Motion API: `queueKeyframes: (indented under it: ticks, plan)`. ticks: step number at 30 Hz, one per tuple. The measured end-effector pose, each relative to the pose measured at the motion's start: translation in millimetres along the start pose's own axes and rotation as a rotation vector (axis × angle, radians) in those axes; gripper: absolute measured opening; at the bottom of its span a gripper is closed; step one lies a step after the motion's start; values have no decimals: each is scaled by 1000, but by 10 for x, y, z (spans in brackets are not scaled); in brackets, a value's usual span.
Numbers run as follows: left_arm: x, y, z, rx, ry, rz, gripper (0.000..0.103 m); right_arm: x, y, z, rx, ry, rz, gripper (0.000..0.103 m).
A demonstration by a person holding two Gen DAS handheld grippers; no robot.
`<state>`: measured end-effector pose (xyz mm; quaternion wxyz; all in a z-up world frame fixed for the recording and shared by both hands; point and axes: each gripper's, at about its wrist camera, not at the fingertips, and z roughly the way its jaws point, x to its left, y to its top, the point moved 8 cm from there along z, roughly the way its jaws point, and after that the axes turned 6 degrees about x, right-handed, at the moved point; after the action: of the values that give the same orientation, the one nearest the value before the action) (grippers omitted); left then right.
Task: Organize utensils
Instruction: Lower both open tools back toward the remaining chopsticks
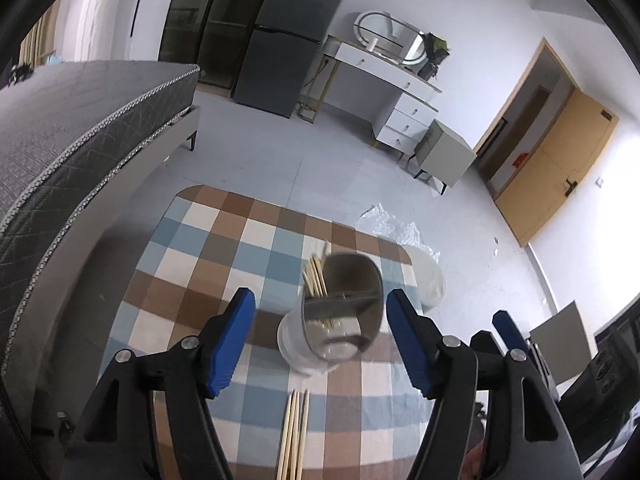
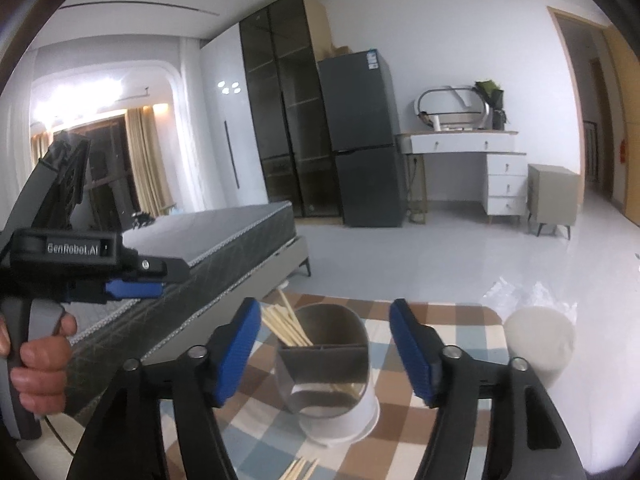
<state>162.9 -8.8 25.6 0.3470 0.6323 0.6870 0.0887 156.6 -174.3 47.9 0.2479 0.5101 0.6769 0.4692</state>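
Observation:
A metal utensil holder [image 1: 340, 316] [image 2: 324, 364] with a divider stands in a white base on the checked tablecloth [image 1: 224, 248] [image 2: 460, 320]. Several wooden chopsticks [image 1: 316, 276] [image 2: 284, 324] lean in its far left compartment. More loose chopsticks [image 1: 294, 436] [image 2: 300, 470] lie on the cloth nearer to me. My left gripper [image 1: 319, 297] hangs open above the holder, nothing between its blue pads. My right gripper [image 2: 325, 305] is open too, with the holder framed between its fingers but untouched. A hand holds the left gripper [image 2: 136, 286] at the left of the right wrist view.
A grey bed [image 1: 80, 140] [image 2: 224, 240] runs close along the table's left side. A pale round stool [image 1: 428, 280] [image 2: 540, 344] stands just past the table's far right corner, with crumpled plastic [image 1: 388, 224] on the floor behind it. A fridge [image 2: 360, 140] and a dresser [image 2: 480, 160] line the far wall.

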Motion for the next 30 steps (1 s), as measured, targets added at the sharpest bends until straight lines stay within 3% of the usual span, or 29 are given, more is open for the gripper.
queueKeyframes:
  ticks: [4, 15, 19, 22, 26, 30]
  plan:
    - [-90, -180, -152, -11, 25, 40, 75, 11, -90, -207, -4, -11, 37, 79]
    - [-99, -605, -266, -58, 132, 143, 85, 50, -491, -624, -3, -64, 95, 97]
    - [-32, -737, -230, -79, 187, 174, 85, 88, -672, -681, 2, -67, 117, 98]
    - [33, -858, -169, -67, 200, 164, 85, 86, -785, -696, 20, -64, 127, 103]
    - [123, -961, -63, -62, 224, 172, 85, 46, -905, -695, 42, -110, 92, 103]
    - [190, -1036, 14, -48, 232, 164, 85, 5, -1039, -612, 96, -97, 125, 103]
